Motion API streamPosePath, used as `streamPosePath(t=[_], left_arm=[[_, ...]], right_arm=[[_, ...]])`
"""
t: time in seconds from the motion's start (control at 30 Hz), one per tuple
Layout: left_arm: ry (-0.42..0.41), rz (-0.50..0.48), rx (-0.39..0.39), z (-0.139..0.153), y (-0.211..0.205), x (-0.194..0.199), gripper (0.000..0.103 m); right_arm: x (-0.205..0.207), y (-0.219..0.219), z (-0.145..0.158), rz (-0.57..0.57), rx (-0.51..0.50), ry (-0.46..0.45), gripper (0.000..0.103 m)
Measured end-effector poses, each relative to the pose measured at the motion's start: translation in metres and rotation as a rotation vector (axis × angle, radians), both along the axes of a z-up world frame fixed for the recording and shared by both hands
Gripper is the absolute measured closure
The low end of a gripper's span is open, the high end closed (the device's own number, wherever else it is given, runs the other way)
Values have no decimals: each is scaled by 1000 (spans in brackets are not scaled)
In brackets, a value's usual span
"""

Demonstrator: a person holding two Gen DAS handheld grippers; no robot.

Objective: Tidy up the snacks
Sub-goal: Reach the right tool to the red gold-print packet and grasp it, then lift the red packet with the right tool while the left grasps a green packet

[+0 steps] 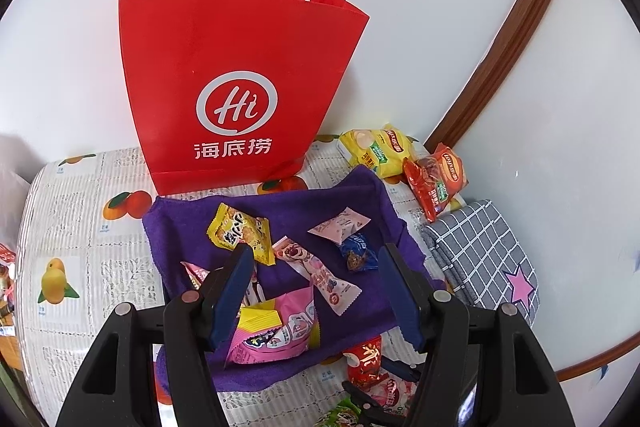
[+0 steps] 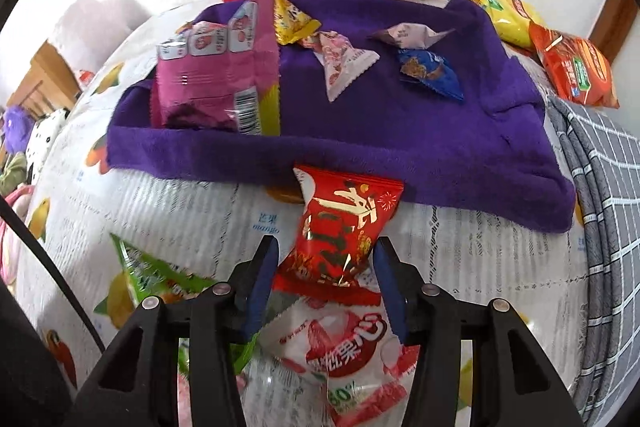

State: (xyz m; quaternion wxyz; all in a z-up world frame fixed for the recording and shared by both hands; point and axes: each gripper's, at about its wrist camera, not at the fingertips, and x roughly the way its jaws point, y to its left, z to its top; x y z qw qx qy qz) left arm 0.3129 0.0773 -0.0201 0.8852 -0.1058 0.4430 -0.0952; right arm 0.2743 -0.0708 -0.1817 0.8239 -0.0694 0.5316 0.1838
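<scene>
The right tongs (image 2: 326, 269) straddle a red packet (image 2: 340, 231) (jaws spread, not pinching) lying on the surface (image 2: 180, 203) by the purple towel (image 2: 360, 131). The left tongs (image 1: 316, 267) hang released above towel snacks.

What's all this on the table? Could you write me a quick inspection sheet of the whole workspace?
Surface: fruit-print tablecloth under a purple towel.
Job's things: small snack packets on the towel; red packet at its front edge; chip bags.
Clutter: folded grey checked cloth.
Grippers: left gripper open above the towel; right gripper open, jaws either side of the red packet.
Cables: nothing seen.
Surroundings: red paper bag, white wall.
</scene>
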Motion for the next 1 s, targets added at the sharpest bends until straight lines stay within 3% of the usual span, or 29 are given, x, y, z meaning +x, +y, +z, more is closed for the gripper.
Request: streamPosePath(t=[0.23,0.47,0.67,1.0], left_arm=[[5,4,2,-2,0,2,41],[5,3,11,-3,-2,2,41],[5,2,21,-4,-4,2,41],[11,-13,65,-9,-17,2,41]], right_arm=[[2,-10,-5,-62,21,-38,64],[-8,-40,13,-124,67,-79,64],[-21,-91,29,-236,90,-108,63],[-35,-129,-7,-286,15,-52,63]])
